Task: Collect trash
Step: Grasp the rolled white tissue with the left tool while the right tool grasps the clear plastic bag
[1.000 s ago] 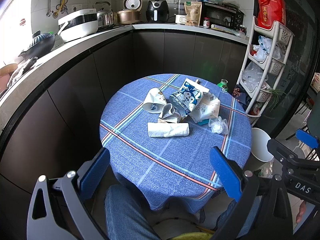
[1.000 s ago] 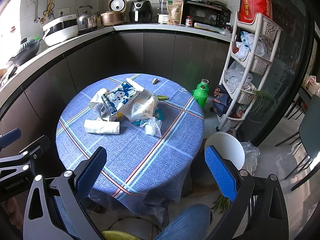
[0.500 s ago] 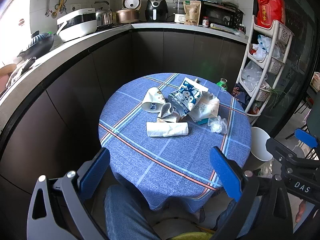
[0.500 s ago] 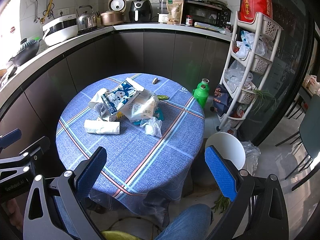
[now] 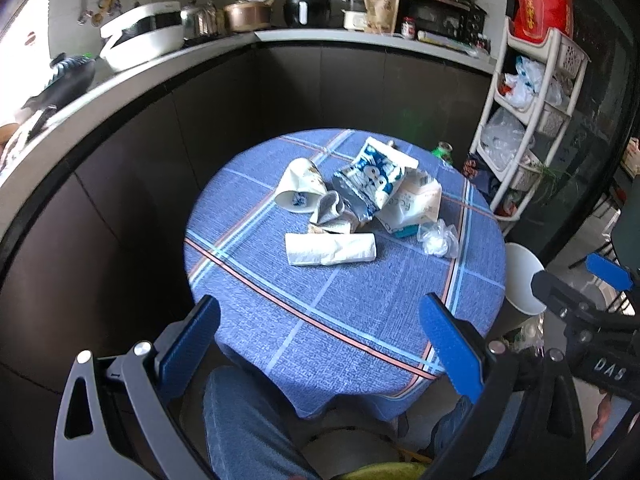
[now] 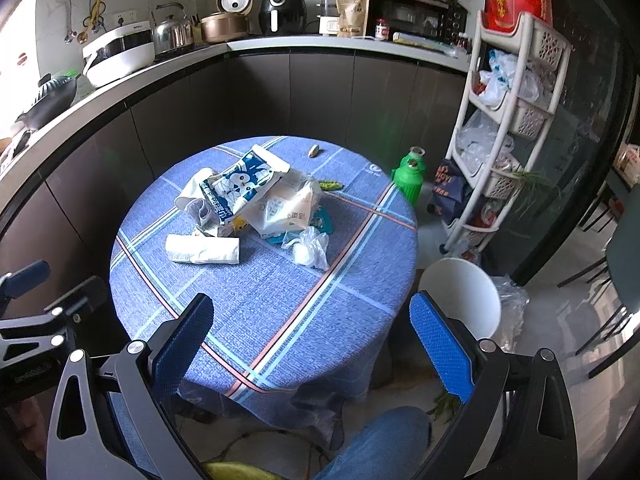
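Note:
A pile of trash lies on a round table with a blue plaid cloth (image 5: 320, 304). It holds a folded white napkin (image 5: 330, 249), a tipped paper cup (image 5: 298, 192), a blue-and-white snack bag (image 5: 370, 184), a white plastic bag (image 5: 412, 208) and a clear crumpled bag (image 5: 438, 238). The same napkin (image 6: 204, 249) and clear bag (image 6: 308, 248) show in the right wrist view. A white bin (image 6: 460, 298) stands on the floor right of the table. My left gripper (image 5: 320, 340) and right gripper (image 6: 312, 340) are both open and empty, above the table's near edge.
A dark counter with kitchen appliances (image 6: 276, 8) curves behind the table. A white shelf rack (image 6: 504, 120) and a green bottle (image 6: 410, 180) stand to the right. A small brown item (image 6: 313, 151) and a green scrap (image 6: 332, 186) lie on the far cloth. My knees (image 5: 248, 420) are below.
Both views have shifted slightly, so the table sits a little higher in the left wrist frame. Nothing on the table has moved and both grippers stay open.

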Action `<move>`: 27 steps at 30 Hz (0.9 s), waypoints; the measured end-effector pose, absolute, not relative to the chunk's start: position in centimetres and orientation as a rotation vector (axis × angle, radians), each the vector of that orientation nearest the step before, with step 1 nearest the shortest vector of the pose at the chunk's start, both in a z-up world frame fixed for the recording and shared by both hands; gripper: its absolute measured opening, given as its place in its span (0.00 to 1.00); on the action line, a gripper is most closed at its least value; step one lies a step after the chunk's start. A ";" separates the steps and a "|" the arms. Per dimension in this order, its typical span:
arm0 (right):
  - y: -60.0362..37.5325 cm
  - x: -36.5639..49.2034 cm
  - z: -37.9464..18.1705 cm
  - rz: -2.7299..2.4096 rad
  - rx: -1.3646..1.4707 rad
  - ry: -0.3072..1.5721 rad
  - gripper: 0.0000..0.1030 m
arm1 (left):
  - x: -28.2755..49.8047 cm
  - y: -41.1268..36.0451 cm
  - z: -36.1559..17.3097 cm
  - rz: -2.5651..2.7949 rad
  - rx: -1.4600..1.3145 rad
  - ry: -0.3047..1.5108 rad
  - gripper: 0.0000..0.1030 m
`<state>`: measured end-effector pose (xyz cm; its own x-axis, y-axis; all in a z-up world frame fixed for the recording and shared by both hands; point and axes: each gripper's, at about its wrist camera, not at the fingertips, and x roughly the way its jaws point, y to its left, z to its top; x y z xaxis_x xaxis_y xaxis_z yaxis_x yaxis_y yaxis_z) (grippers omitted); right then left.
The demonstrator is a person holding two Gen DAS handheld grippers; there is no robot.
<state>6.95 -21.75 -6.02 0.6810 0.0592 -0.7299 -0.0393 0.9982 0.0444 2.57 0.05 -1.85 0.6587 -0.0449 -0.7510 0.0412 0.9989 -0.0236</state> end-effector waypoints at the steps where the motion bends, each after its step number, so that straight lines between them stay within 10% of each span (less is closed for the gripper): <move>1: -21.9 7.5 -6.6 0.078 0.040 0.816 0.92 | 3.2 0.1 -2.5 -0.065 -0.005 0.862 0.96; 18: -22.2 21.8 -17.5 0.184 0.009 0.997 0.87 | 20.5 3.3 -13.3 -0.406 0.095 1.119 0.96; 23: -21.8 23.8 -19.7 0.183 -0.005 1.029 0.64 | 23.1 2.1 -14.6 -0.472 0.168 1.137 0.96; 27: -21.9 23.1 -20.3 0.183 -0.010 1.048 0.16 | 24.2 1.2 -16.0 -0.534 0.190 1.186 0.85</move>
